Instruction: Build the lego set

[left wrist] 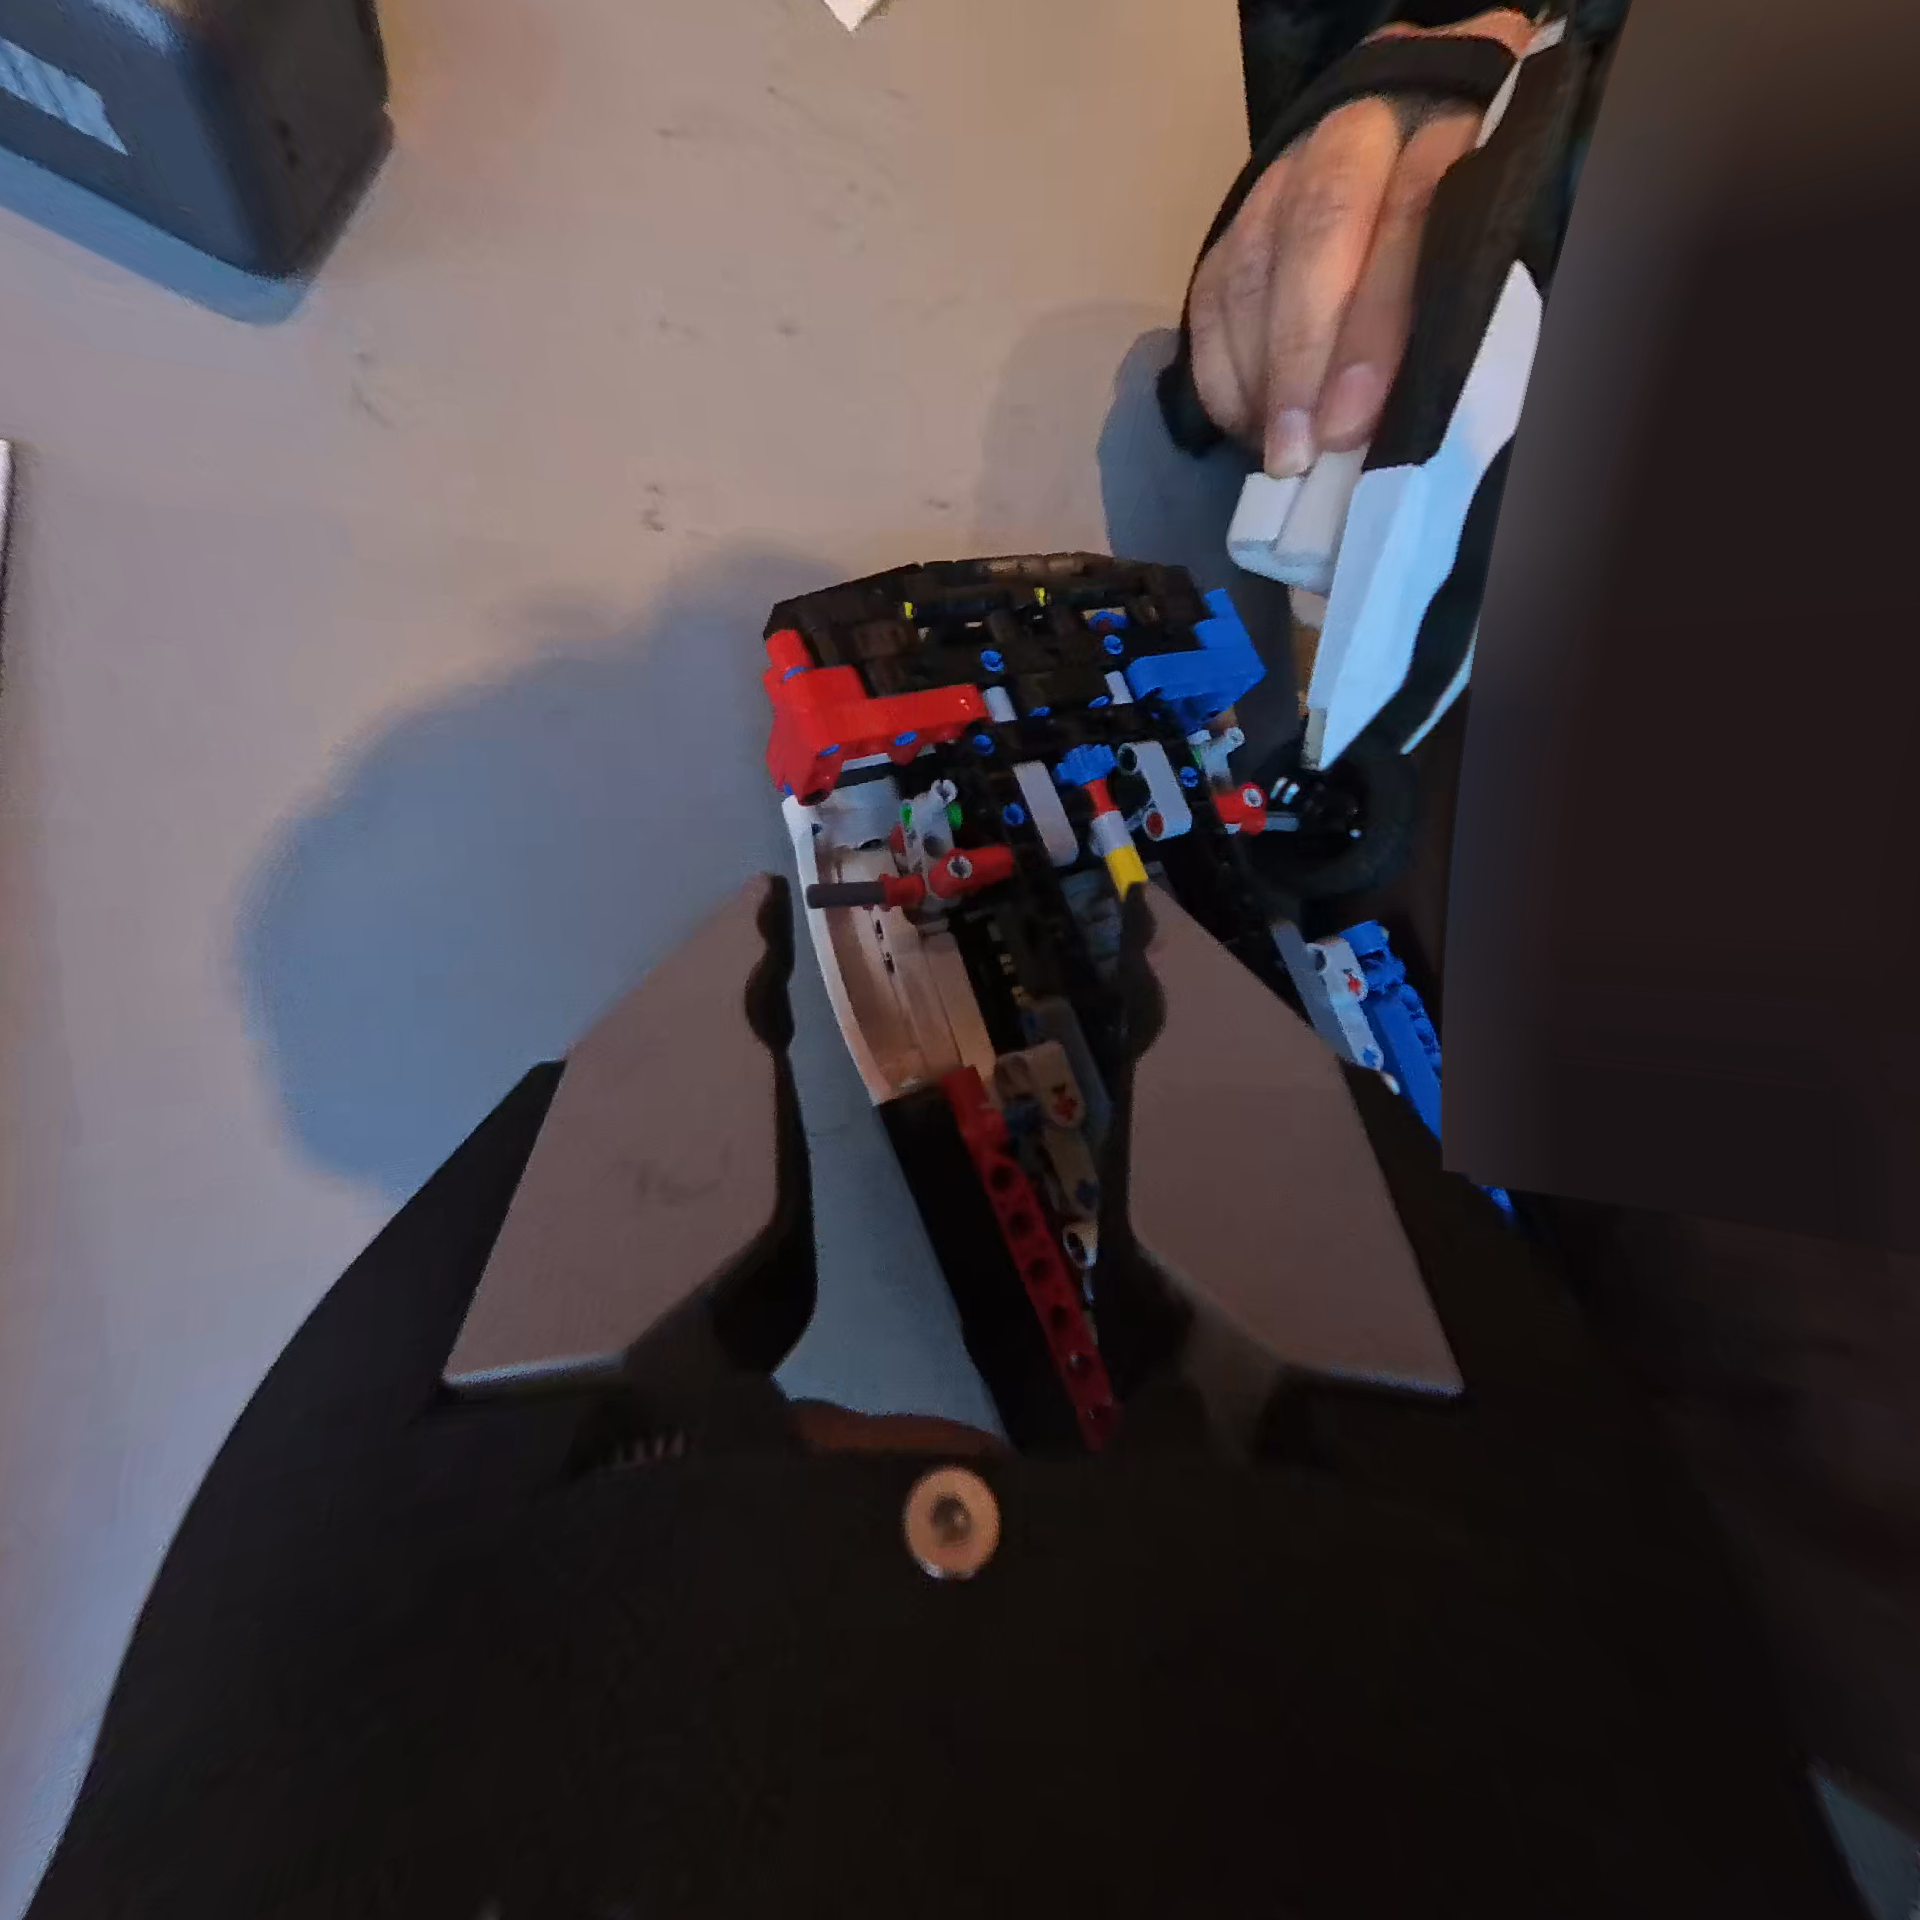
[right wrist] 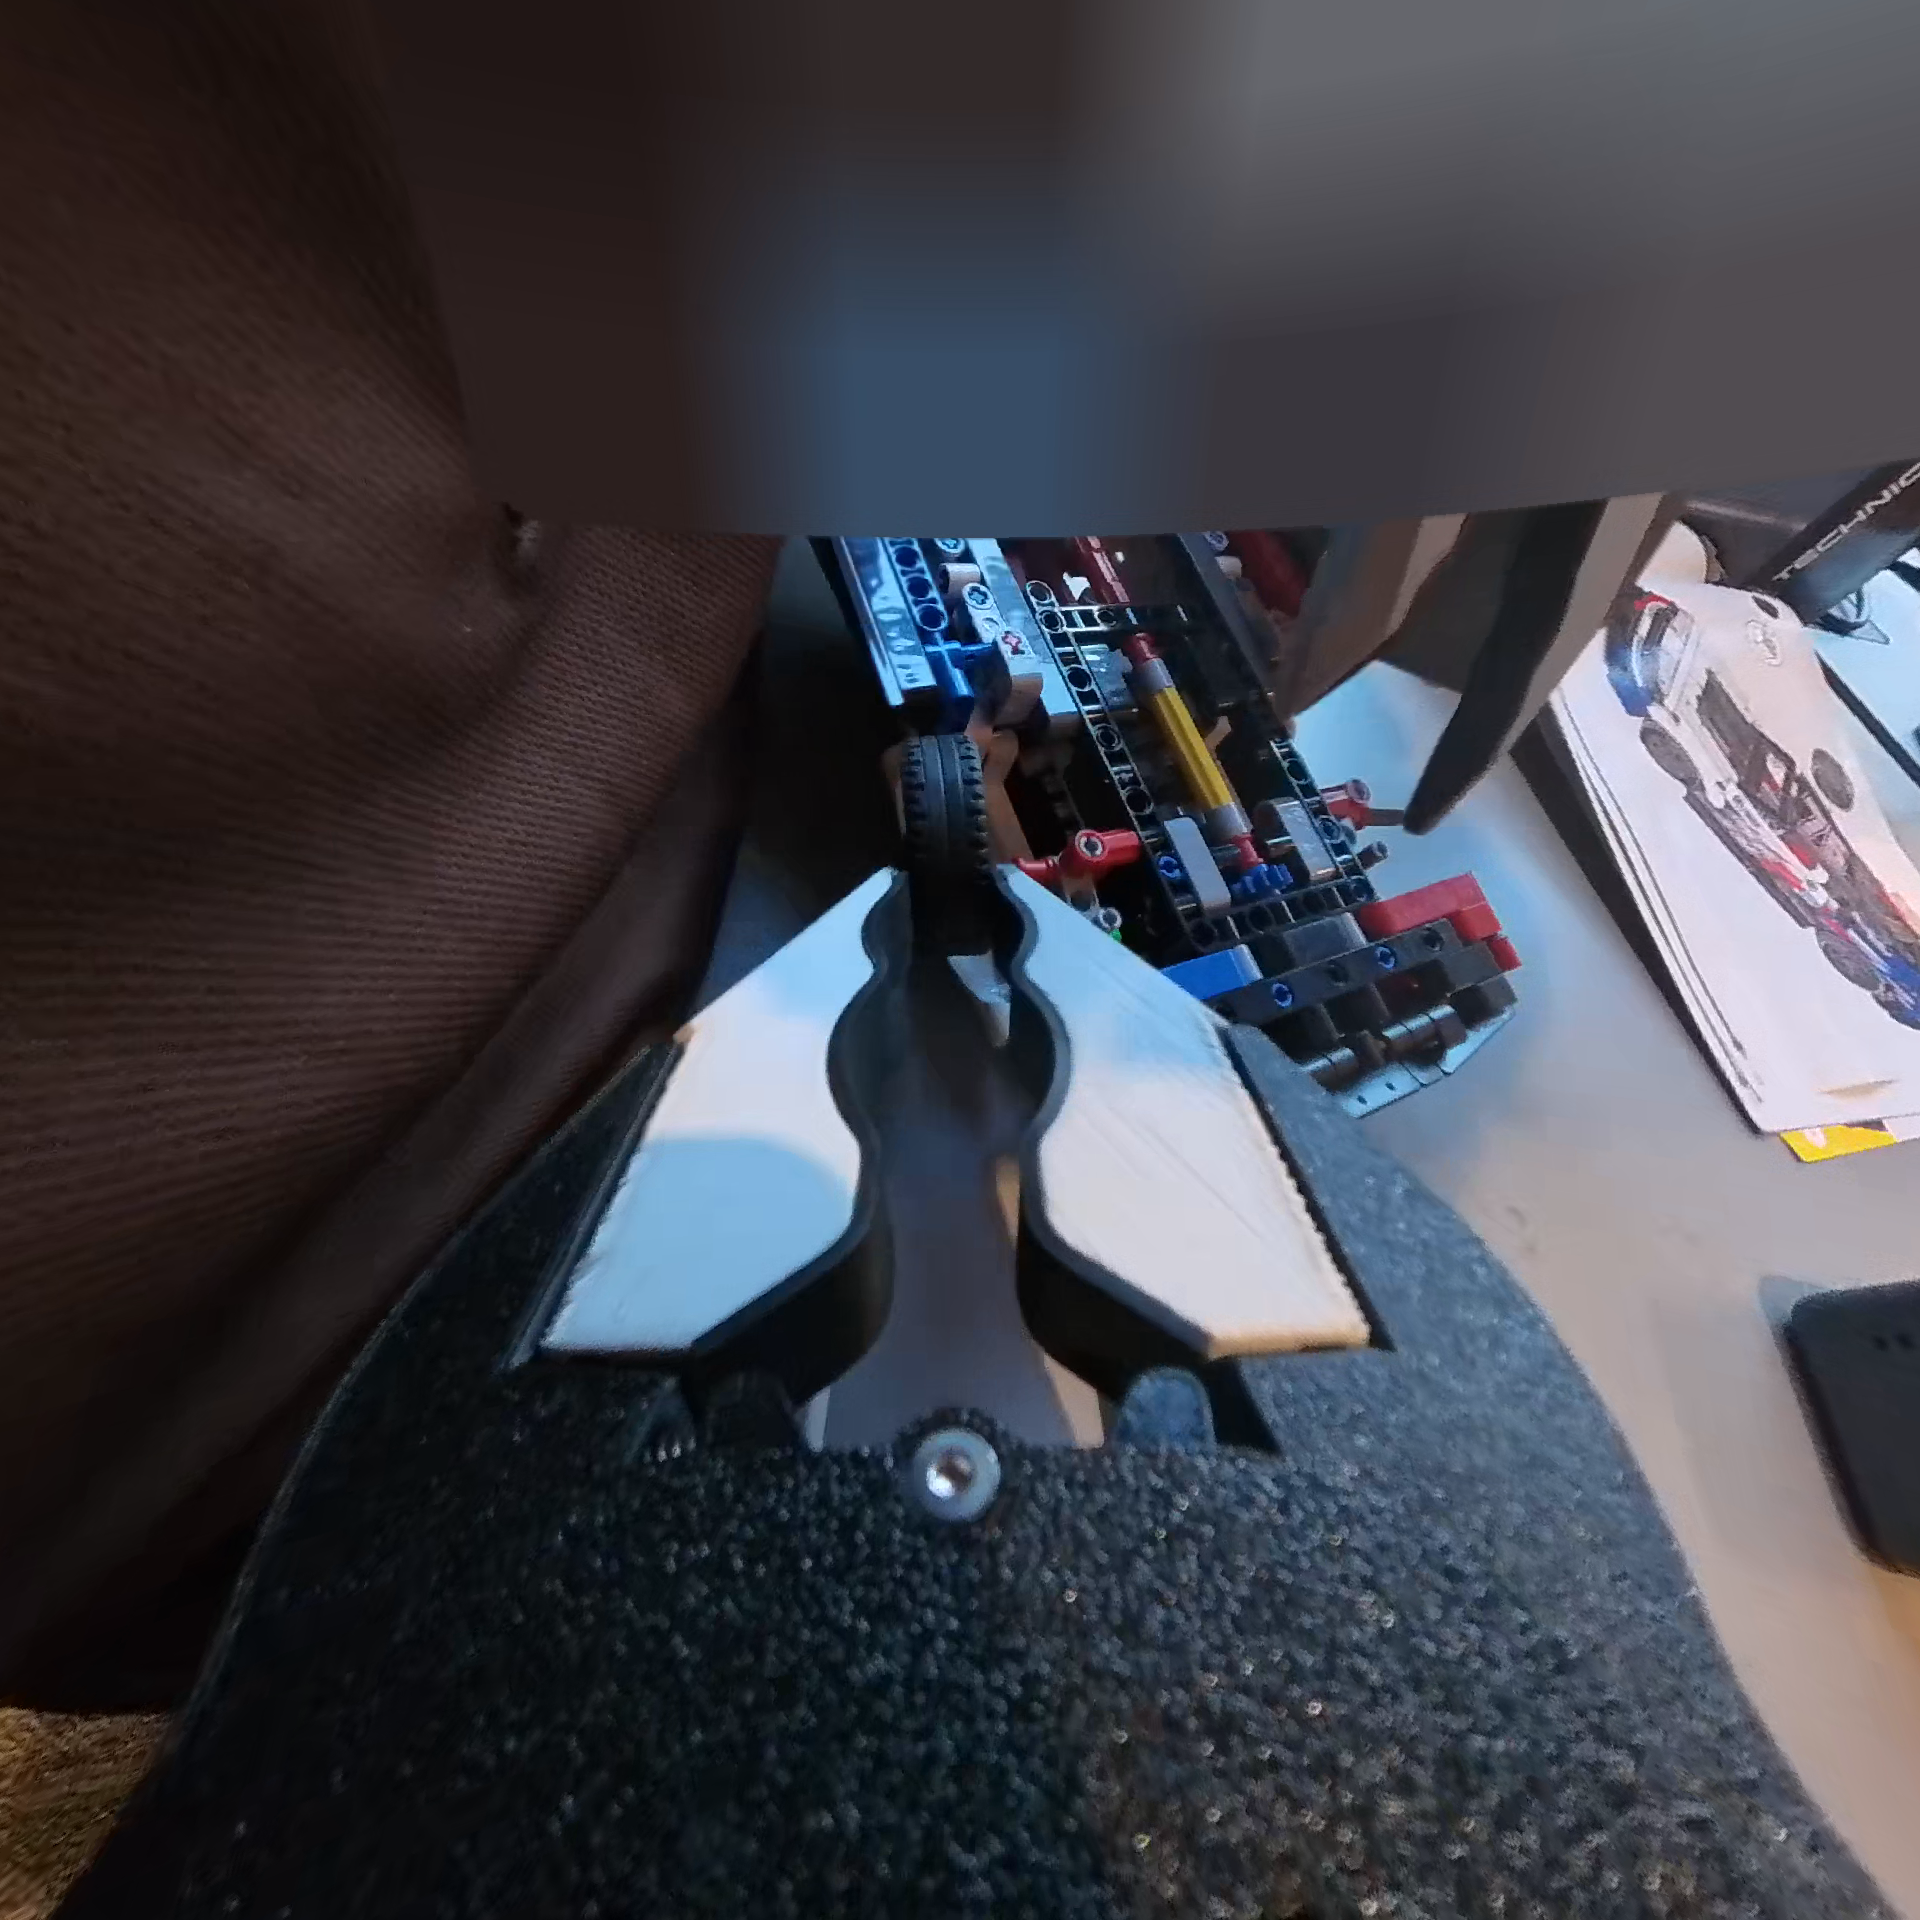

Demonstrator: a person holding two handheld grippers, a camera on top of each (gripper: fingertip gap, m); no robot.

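Lego car chassis (left wrist: 997, 790) at centre of left wrist view, held above the beige worktop (left wrist: 582, 436), nose end toward top of frame. Red bracket on its left side, blue bracket on right, white curved panel lower left.

L claw (left wrist: 961, 914): fingers wide apart around the chassis body; right finger touches the build, left finger shows a gap beside it. Can't tell if it actually clamps.

R claw (right wrist: 951, 904): in right wrist view, fingertips closed on the small black wheel (right wrist: 943, 821), upper centre of frame, wheel sitting at the chassis's side by a red connector. Same claw seen upper right in left wrist view, a person's hand (left wrist: 1299, 301) on its grip; wheel (left wrist: 1330, 821) at right edge of the build.

Instruction booklet (right wrist: 1756, 831) at right of right wrist view, lying on worktop. Dark box (left wrist: 177, 125) upper left of left wrist view. Brown fabric fills left of right wrist view.
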